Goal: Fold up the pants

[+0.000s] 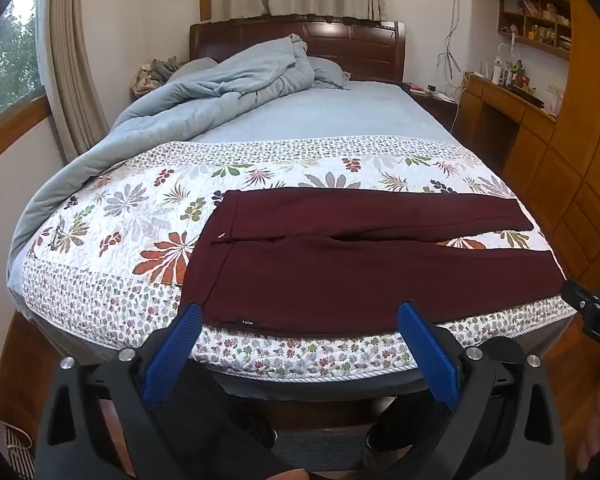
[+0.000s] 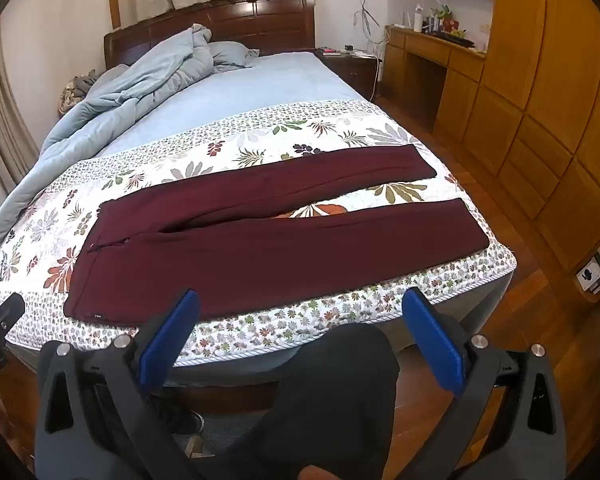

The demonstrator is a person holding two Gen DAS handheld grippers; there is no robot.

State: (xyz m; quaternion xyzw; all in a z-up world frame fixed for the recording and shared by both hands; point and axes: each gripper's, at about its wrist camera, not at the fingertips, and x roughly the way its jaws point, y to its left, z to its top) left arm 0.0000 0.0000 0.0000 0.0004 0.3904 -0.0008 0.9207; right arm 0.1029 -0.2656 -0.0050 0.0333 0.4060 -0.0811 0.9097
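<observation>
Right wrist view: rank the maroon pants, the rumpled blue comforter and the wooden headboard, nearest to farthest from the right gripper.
From the right gripper:
1. Maroon pants, flat on the floral quilt just ahead.
2. Blue comforter, bunched far left.
3. Wooden headboard, at the back wall.

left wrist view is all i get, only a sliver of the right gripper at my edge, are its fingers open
observer: Yes. The right wrist view shows the right gripper with its fingers wide apart and nothing between them, held off the foot of the bed, not touching the pants.
operator: near leg's cuff runs right up to my edge, is it fully on the bed
observer: It is. The near cuff lies flat on the floral quilt, inside the bed's corner.
operator: and the far cuff
observer: The far cuff lies apart from the near one, with quilt showing between them.
</observation>
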